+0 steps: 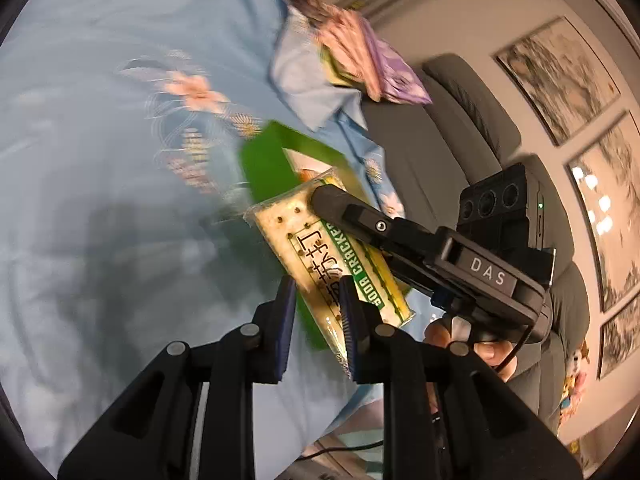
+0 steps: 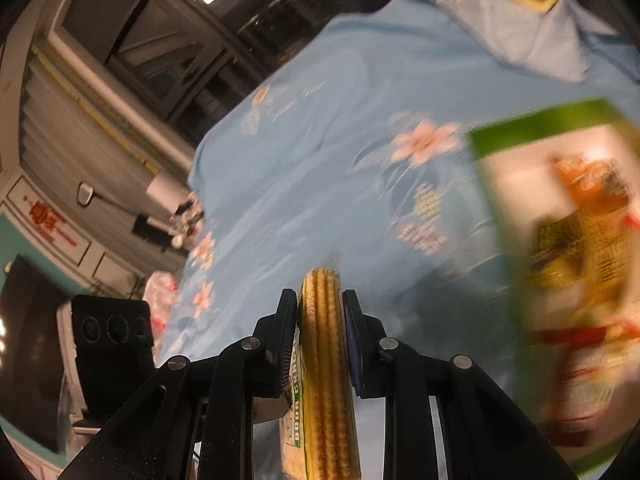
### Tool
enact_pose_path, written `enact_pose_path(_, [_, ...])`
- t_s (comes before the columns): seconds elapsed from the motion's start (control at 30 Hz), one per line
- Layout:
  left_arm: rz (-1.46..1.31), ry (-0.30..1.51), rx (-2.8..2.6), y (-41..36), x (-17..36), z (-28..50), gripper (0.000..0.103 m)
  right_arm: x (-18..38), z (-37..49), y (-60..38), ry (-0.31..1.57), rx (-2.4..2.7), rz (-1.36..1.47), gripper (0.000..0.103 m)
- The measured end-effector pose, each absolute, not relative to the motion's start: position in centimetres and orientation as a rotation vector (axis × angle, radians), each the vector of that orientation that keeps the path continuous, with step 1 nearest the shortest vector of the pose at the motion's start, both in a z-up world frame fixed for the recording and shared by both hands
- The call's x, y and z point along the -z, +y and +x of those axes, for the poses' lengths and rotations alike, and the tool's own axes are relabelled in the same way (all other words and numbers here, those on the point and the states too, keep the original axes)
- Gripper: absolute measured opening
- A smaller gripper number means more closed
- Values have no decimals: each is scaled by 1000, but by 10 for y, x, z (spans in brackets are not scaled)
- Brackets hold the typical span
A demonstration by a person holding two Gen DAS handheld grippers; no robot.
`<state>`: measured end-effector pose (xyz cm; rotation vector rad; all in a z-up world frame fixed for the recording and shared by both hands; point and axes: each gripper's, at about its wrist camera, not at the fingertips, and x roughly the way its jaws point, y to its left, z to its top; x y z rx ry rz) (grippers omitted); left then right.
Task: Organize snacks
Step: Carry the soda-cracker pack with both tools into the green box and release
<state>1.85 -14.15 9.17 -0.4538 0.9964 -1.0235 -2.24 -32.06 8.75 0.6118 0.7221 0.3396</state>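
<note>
A clear soda cracker packet [image 1: 320, 248] with a green label hangs above the blue floral bedspread [image 1: 100, 120]. My right gripper [image 1: 320, 196] reaches in from the right and is shut on the packet's far end. In the right wrist view the packet [image 2: 326, 340] is clamped edge-on between the right gripper's fingers [image 2: 320, 296]. My left gripper [image 1: 316, 292] has its jaws on either side of the packet's near end, a little apart. A green snack box [image 1: 272, 160] lies on the bed behind the packet; it also shows blurred in the right wrist view [image 2: 560, 280].
A pile of other snack packs [image 1: 352, 56] lies on folded blue cloth at the far end of the bed. A grey sofa [image 1: 440, 128] stands to the right, with framed pictures [image 1: 560, 80] on the wall. The left gripper [image 2: 112, 332] shows at lower left.
</note>
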Motion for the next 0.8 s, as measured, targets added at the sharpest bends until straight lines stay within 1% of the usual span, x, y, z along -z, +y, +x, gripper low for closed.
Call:
enact_pose_path(0.1, [-440, 1006, 1071, -175, -98, 22, 19, -89, -30, -355, 692, -298, 652, 24])
enact_pose_path(0.23, [-368, 1042, 1085, -228, -99, 24, 19, -85, -39, -401, 680, -211, 674, 24])
enact_pose_path(0.3, [-296, 1032, 1061, -251, -96, 20, 11, -82, -42, -416, 676, -190, 691, 24])
enact_pose_path(0.43, [-201, 1065, 1008, -284, -81, 14, 11, -69, -44, -433, 719, -134, 698, 25])
enact_pose_path(0.5, [-128, 1038, 943, -294, -77, 11, 12, -64, -47, -436, 723, -104, 688, 25])
enact_pose_path(0.57, [-59, 982, 865, -295, -76, 6, 20, -62, -51, -443, 733, -73, 694, 30])
enact_pose_path(0.6, [-57, 961, 873, -293, -76, 5, 29, -63, -54, -444, 740, -54, 693, 43])
enact_pose_path(0.63, [-69, 948, 897, -291, -76, 3, 36, -65, -57, -444, 739, -36, 686, 65])
enact_pose_path(0.67, [-74, 935, 915, -289, -78, 1, 57, -67, -60, -443, 733, -16, 673, 75])
enact_pose_path(0.7, [-69, 912, 929, -286, -81, -2, 75, -70, -63, -441, 724, -6, 658, 87])
enact_pose_path(0.73, [-56, 886, 946, -287, -84, -8, 83, -75, -67, -439, 715, -5, 636, 87])
enact_pose_path(0.77, [-28, 852, 944, -287, -89, -14, 103, -78, -69, -437, 715, -12, 620, 87])
enact_pose_path(0.8, [8, 808, 887, -287, -92, -20, 103, -81, -72, -433, 719, -18, 602, 87])
